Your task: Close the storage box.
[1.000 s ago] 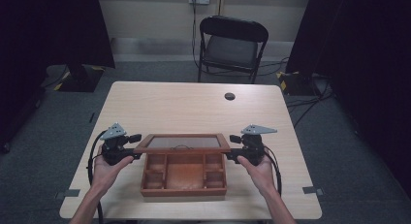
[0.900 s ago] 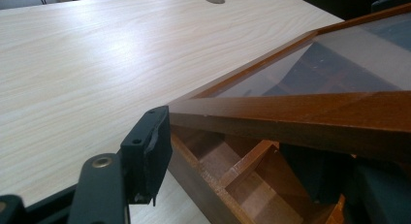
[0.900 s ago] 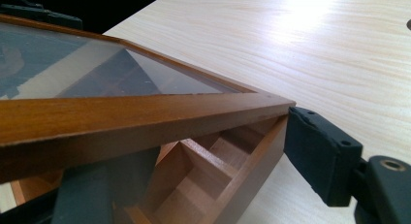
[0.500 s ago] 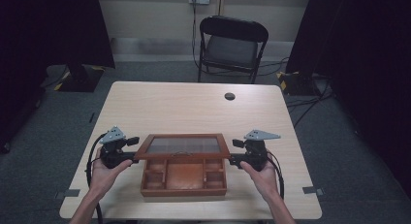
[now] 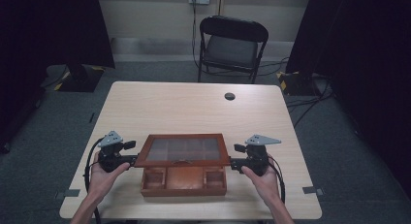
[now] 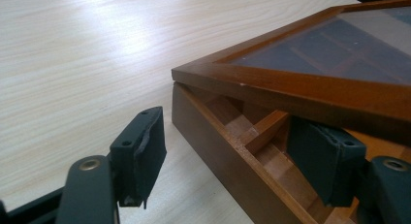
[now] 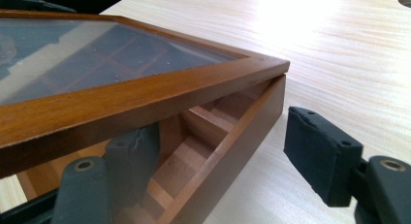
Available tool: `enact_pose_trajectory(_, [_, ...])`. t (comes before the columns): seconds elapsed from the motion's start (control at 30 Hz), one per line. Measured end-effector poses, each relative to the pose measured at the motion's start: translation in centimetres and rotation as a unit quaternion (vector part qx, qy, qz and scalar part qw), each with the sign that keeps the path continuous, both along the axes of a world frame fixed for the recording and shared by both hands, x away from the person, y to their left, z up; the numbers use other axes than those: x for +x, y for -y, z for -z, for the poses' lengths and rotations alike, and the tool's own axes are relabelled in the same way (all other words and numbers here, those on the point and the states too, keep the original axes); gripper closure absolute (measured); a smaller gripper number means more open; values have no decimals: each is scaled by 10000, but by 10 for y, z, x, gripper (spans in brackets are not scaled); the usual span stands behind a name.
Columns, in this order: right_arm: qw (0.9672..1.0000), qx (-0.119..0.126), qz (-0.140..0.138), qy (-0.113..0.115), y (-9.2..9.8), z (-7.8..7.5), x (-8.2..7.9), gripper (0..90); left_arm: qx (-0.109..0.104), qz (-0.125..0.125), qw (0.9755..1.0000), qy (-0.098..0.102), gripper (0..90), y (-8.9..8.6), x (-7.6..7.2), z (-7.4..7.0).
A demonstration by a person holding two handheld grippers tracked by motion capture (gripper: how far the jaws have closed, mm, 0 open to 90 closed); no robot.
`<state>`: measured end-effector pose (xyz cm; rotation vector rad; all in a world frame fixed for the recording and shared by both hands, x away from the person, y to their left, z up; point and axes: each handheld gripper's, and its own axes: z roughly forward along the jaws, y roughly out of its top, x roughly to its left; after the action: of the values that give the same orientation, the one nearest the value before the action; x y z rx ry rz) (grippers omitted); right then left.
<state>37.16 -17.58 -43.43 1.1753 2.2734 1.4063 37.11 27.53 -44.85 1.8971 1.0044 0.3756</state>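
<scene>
One chair (image 5: 231, 45) behind table (image 5: 184, 105); box (image 5: 183, 180) near

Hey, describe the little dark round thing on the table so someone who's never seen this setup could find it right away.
Start at the pale wooden table, then look toward its far edge, the side nearest the black folding chair. The small dark round spot sits there, right of centre, well apart from the wooden box. It is the one round, flat, dark thing on the tabletop.

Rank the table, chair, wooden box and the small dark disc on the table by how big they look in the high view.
1. Table
2. Box and chair: alike; the chair stands farther off, so unsure
3. Disc
</scene>
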Motion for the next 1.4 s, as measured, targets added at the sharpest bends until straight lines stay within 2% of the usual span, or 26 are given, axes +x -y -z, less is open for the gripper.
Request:
enact_pose_trajectory(0.27, [9999, -107, 36, -58, 4, 7, -6, 289, 90, -32, 9999, -107, 284, -5, -5, 5])
enact_pose_trajectory(0.37, [9998, -149, 66, -113, 7, 10, -10, 290, 93, -70, 9998, -164, 288, -9, -4, 8])
enact_pose_trajectory(0.4, [9997, -159, 95, -139, 9, 11, -11, 290, 28, -68, 9998, -203, 290, -8, -4, 9])
enact_pose_trajectory(0.47, [9997, -164, 110, -166, 10, 13, -12, 290, 112, -34, 9998, -177, 290, -8, -5, 10])
enact_pose_trajectory(0.67, [9996, -168, 149, -191, 11, 16, -13, 294, 65, -43, 9997, -251, 294, -8, -5, 12])
enact_pose_trajectory(0.93, [9996, -172, 172, -150, 12, 15, -16, 298, 127, -77, 9996, -223, 296, -9, -9, 10])
enact_pose_trajectory(0.97, [9996, -162, 175, -148, 13, 15, -17, 304, 192, -40, 9996, -202, 297, -10, -10, 10])
enact_pose_trajectory(1.03, [9997, 30, 188, -150, 17, 15, -19, 300, 434, -39, 9988, -218, 294, -8, -12, 12])
enact_pose_trajectory(1.1, [9998, 84, 179, -101, 18, 13, -20, 295, 263, -6, 9995, -198, 292, -10, -15, 13])
enact_pose_trajectory(1.23, [9998, -59, 108, -159, 14, 15, -21, 289, 112, -121, 9998, -128, 282, -15, -14, 7])
enact_pose_trajectory(1.4, [9996, -39, 242, -144, 18, 16, -19, 282, 153, -166, 9996, -141, 280, -16, -10, 8])
